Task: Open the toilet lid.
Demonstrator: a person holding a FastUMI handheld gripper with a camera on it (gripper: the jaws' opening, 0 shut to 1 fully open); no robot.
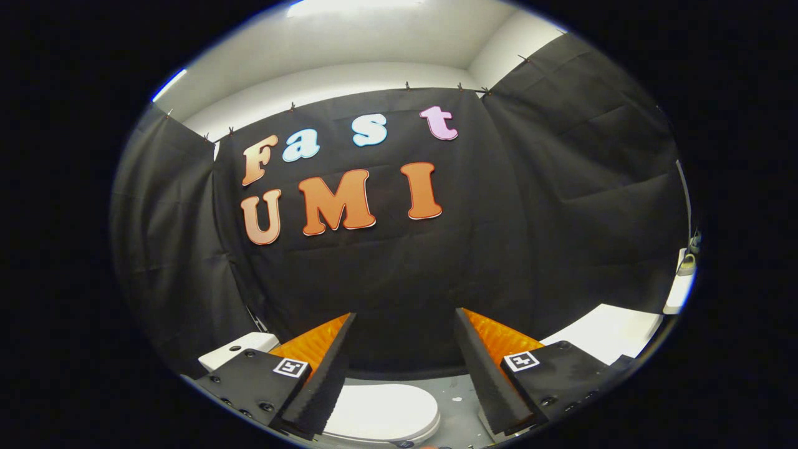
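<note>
**Tongs wide open above a shut toilet lid**

The tongs [404, 315] stand spread wide, their two fingers well apart with nothing held between them. They hang clear of everything, pointed at the black cloth wall [399, 274] of the booth, which rises straight ahead at twelve o'clock.

The toilet lid [380, 411] lies low down, at about six o'clock from the gap between the fingers, close beside the left finger [324, 380], which hides its left part. It is white, rounded and lying flat, closed. No finger touches it. Just to its right, toward the right finger [486, 380], a bare patch of grey floor [458, 411] shows, with a few pale specks on it.

At about eight o'clock, beyond the left finger, a white boxy piece [240, 348] stands against the cloth; what it is I cannot tell. At about four o'clock, beyond the right finger, a flat white surface [614, 333] runs along the foot of the side cloth.
</note>
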